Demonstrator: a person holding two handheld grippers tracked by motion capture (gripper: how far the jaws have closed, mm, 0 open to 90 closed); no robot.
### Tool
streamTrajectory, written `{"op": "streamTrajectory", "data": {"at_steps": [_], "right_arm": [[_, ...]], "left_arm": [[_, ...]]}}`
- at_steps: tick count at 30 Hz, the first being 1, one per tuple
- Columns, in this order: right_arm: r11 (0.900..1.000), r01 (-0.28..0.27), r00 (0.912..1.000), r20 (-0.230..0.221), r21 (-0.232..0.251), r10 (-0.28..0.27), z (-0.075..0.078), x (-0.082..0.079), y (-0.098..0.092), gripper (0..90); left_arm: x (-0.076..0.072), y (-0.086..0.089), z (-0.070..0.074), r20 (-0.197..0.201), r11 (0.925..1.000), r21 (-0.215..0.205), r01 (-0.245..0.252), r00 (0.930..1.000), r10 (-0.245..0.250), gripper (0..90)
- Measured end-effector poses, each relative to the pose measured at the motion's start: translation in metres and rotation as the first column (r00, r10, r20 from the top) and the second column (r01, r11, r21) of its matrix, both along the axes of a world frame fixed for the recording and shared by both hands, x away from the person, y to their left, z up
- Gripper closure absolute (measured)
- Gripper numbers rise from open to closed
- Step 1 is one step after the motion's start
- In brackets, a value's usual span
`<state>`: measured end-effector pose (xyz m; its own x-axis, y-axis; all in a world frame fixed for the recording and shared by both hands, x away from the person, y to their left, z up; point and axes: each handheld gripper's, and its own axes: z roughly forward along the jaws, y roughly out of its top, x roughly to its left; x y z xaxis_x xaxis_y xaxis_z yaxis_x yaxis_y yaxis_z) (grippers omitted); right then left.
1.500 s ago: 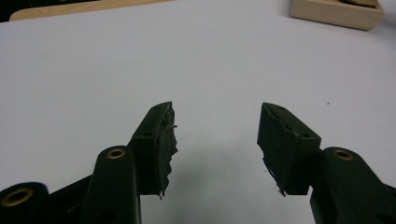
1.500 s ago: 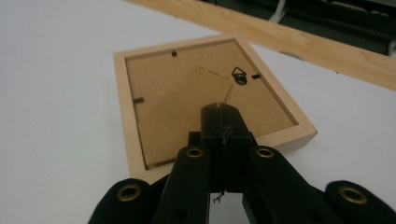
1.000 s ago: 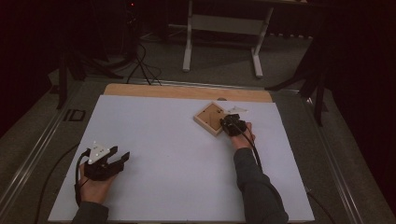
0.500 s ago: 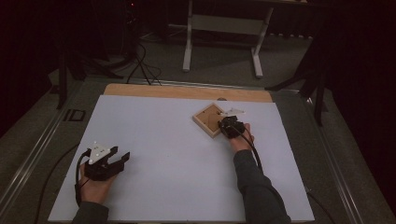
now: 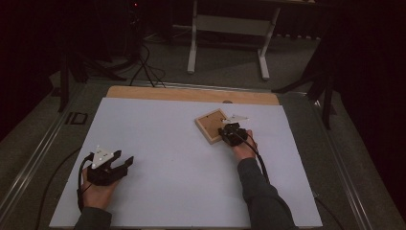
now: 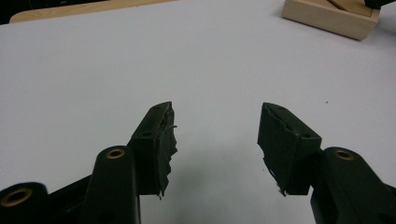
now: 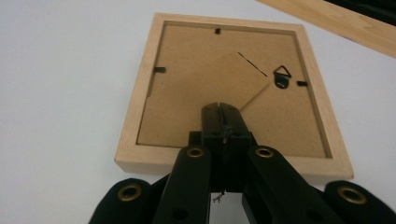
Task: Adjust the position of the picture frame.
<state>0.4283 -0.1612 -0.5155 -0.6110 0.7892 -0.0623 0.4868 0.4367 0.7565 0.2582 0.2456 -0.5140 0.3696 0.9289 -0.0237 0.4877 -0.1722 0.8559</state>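
Note:
A light wooden picture frame [image 5: 210, 123] lies face down on the white table sheet, right of centre. Its brown backing board [image 7: 224, 70] faces up, with a black triangular hanger [image 7: 281, 77] and small black clips [image 7: 159, 70]. My right gripper [image 5: 230, 133] is at the frame's near corner. Its jaws are shut together, and their tips [image 7: 220, 109] sit over the backing board by the fold-out stand flap, with nothing visible between them. My left gripper [image 5: 125, 165] rests low at the front left, open and empty [image 6: 215, 121], pointing toward the frame [image 6: 331, 16].
The white sheet [image 5: 172, 143] covers most of the table. A bare wooden strip [image 5: 191, 93] runs along the far edge. Cables trail from both grippers toward the near side. Stands and a white bench leg frame stand on the dark floor beyond.
The right gripper has shifted only slightly at the frame's near corner. The left gripper has stayed where it was.

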Motion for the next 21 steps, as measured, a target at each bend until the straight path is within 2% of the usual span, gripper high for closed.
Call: {"op": "streamTrajectory", "data": {"at_steps": [13,17,20,21], "right_arm": [[0.997,-0.082,0.9966,-0.006,0.012,0.082,0.000,-0.014,0.022,90.0],[0.994,-0.108,0.9942,-0.005,0.000,0.108,0.000,-0.014,0.026,89.9],[0.995,-0.105,0.9945,0.006,0.003,0.105,0.002,-0.013,0.023,89.8],[0.997,-0.076,0.9970,0.012,0.019,0.076,0.003,-0.010,0.019,89.9]], "left_arm": [[0.000,-0.001,0.000,-0.002,1.0000,0.006,0.006,1.0000,-0.006,45.7],[0.000,0.000,0.000,0.001,1.0000,0.003,0.005,1.0000,-0.005,45.7],[0.000,0.000,0.000,0.004,1.0000,0.001,0.003,1.0000,-0.003,45.7],[0.000,0.001,0.000,0.003,1.0000,0.000,0.002,1.0000,-0.002,45.7]]}}
